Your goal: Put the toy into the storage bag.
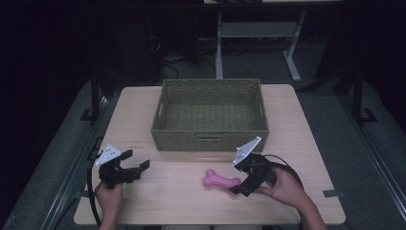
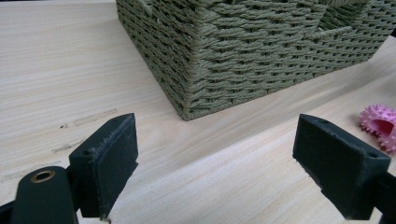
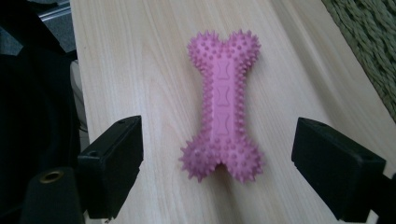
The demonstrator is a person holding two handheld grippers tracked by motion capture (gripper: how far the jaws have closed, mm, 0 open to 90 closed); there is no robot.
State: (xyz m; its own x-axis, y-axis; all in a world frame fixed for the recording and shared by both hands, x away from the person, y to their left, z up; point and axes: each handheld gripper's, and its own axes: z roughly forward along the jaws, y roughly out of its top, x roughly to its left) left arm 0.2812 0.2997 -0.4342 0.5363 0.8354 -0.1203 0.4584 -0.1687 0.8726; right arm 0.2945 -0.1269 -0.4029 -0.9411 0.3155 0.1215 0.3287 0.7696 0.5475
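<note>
A pink spiky bone-shaped toy (image 1: 221, 180) lies flat on the wooden table (image 1: 292, 129), in front of the green woven basket (image 1: 209, 115). My right gripper (image 1: 237, 178) is at the bone's right end, open. In the right gripper view the bone (image 3: 224, 107) lies lengthwise between and just ahead of the wide-apart jaws of the right gripper (image 3: 217, 172), touching neither. My left gripper (image 1: 136, 160) is held open at the table's front left, with nothing between its jaws. In the left gripper view, the left gripper (image 2: 215, 172) faces the basket's corner (image 2: 196, 70), and the bone's tip (image 2: 379, 123) shows at the right edge.
The basket looks empty inside and stands mid-table toward the far side. The table's near edge runs just left of the bone in the right gripper view. A white desk frame (image 1: 287, 48) stands on the floor beyond the table.
</note>
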